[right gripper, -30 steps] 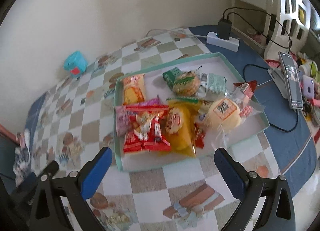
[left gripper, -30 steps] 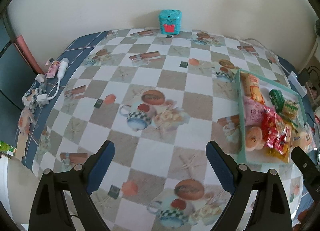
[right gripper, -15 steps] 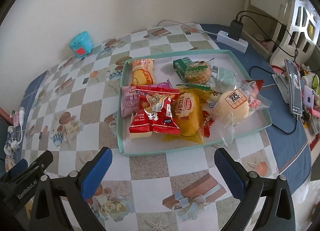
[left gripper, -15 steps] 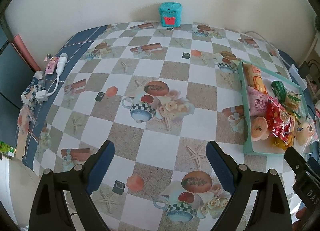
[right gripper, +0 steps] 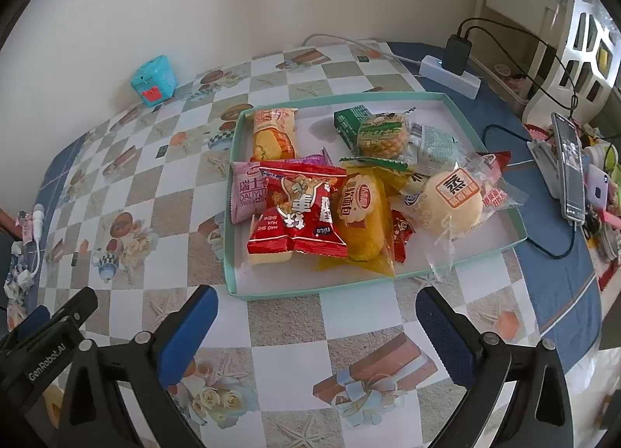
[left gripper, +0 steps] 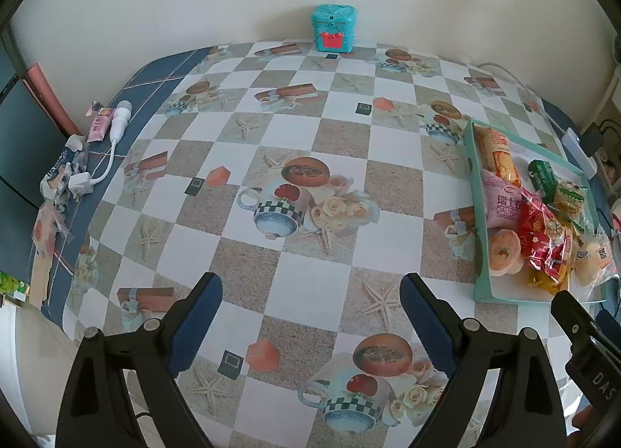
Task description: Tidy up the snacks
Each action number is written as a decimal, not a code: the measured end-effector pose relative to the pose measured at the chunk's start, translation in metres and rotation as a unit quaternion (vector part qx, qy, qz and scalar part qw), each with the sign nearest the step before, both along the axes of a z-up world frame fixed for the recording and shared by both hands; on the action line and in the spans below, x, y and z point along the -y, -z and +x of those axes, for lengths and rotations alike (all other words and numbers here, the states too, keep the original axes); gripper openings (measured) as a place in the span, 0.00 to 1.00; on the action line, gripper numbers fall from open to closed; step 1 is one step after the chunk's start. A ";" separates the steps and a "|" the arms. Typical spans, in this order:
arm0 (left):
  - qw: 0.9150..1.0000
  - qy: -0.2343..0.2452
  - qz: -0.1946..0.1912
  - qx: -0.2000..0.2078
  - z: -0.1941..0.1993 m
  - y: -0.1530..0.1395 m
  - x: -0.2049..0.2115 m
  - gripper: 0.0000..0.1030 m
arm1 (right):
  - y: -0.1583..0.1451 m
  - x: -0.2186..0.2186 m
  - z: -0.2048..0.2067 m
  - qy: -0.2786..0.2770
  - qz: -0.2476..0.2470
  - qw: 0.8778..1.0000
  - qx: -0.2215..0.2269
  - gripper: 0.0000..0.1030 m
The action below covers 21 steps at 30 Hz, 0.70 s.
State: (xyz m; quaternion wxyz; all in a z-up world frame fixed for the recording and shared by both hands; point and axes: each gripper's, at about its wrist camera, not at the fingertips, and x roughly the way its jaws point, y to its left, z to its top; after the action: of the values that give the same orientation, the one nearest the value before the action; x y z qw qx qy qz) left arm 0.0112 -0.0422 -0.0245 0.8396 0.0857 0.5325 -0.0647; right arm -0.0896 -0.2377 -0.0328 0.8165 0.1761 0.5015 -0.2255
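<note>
A shallow teal tray (right gripper: pixel 271 294) holds a heap of wrapped snacks: a red packet (right gripper: pixel 297 211), a pink one (right gripper: pixel 242 193), yellow bread (right gripper: pixel 363 211), a round bun (right gripper: pixel 452 199), an orange-yellow roll (right gripper: pixel 271 133), a green box (right gripper: pixel 349 124). My right gripper (right gripper: pixel 316 318) is open and empty, just in front of the tray's near rim. My left gripper (left gripper: pixel 310 306) is open and empty over the checked tablecloth, left of the tray (left gripper: pixel 479 215). The right gripper's body shows at the left wrist view's lower right (left gripper: pixel 582 335).
A teal toy box (left gripper: pixel 334 33) stands at the wall. A white charger and wrappers (left gripper: pixel 77 160) lie at the table's left edge. A power strip with plug (right gripper: pixel 454 67), cables and a phone on a stand (right gripper: pixel 570 168) sit right of the tray.
Both grippers have pulled back and risen, so more of the table and the whole tray show. Both stay open and empty.
</note>
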 end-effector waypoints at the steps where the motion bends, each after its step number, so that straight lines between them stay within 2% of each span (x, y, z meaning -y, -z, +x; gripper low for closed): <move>1: 1.000 0.000 0.000 0.000 0.000 0.000 0.000 0.90 | 0.000 0.000 0.000 0.000 0.000 1.000 0.001 1.00; 21: 1.000 -0.004 0.005 -0.004 0.001 0.003 -0.001 0.90 | 0.000 -0.002 0.000 -0.004 -0.001 1.000 -0.001 1.00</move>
State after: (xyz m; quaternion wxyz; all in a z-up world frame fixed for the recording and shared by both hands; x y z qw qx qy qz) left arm 0.0127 -0.0408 -0.0271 0.8374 0.0880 0.5362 -0.0588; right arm -0.0892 -0.2358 -0.0327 0.8171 0.1728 0.5028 -0.2227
